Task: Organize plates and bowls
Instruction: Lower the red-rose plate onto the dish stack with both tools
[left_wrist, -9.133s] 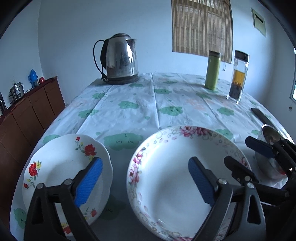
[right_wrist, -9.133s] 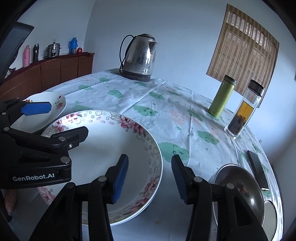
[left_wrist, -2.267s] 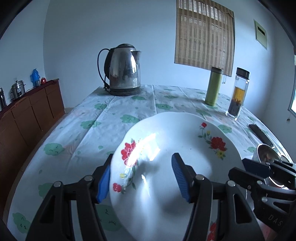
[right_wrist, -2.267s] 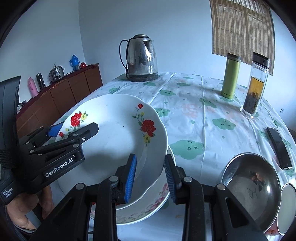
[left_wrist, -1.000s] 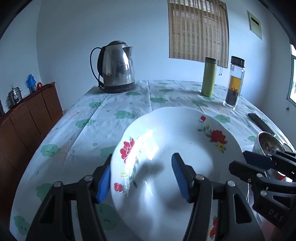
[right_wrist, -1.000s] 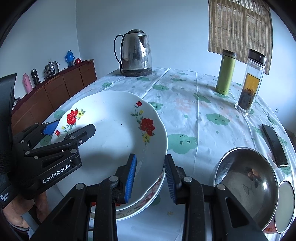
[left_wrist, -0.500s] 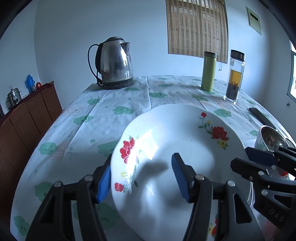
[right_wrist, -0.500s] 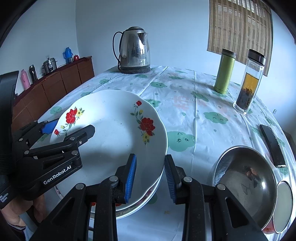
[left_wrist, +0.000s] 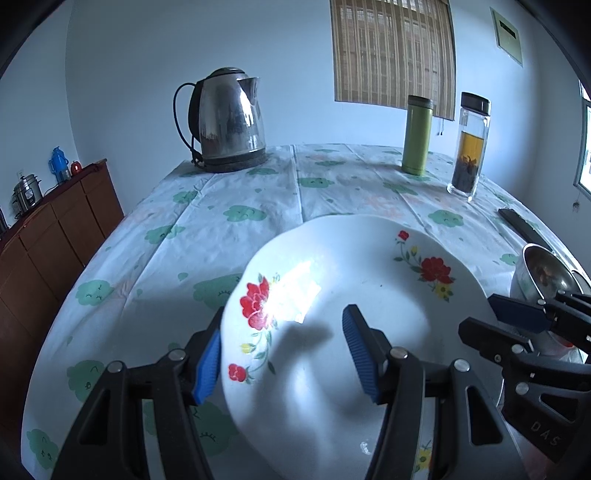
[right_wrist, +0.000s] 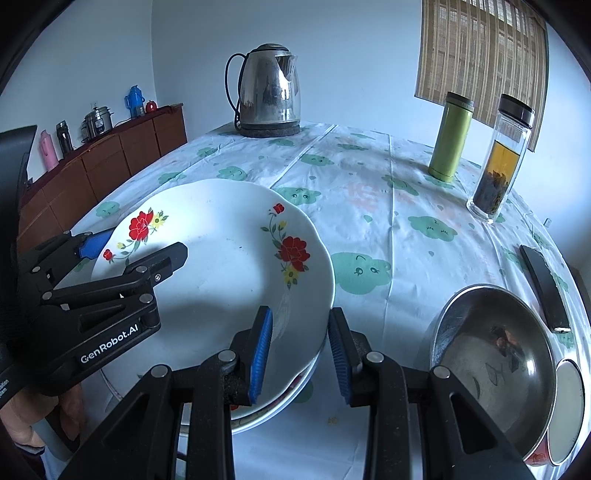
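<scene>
A white plate with red flowers (right_wrist: 221, 258) lies on top of a larger plate with a pink-flower rim (right_wrist: 295, 386) near the table's front edge. My left gripper (left_wrist: 284, 350) straddles the left rim: one blue pad outside, the other over the plate's inside. It is shut on the plate. My right gripper (right_wrist: 299, 343) is shut on the near right rim, with the wall of the red-flower plate between its pads. Each gripper shows in the other's view, the left gripper (right_wrist: 136, 251) at the plate's far left and the right gripper (left_wrist: 495, 321) at its right edge.
A steel bowl (right_wrist: 491, 354) stands right of the stack, with a small round dish (right_wrist: 565, 406) beside it and a black phone (right_wrist: 543, 288) behind. A kettle (right_wrist: 269, 92), a green flask (right_wrist: 448, 136) and a glass tea bottle (right_wrist: 498, 162) stand at the back. A wooden sideboard (right_wrist: 110, 158) runs along the left wall.
Nine seconds ago the red-flower plate lay alone at the left and both grippers were open. Both now hold it over the pink-rimmed plate. It has sunk slightly over the last second.
</scene>
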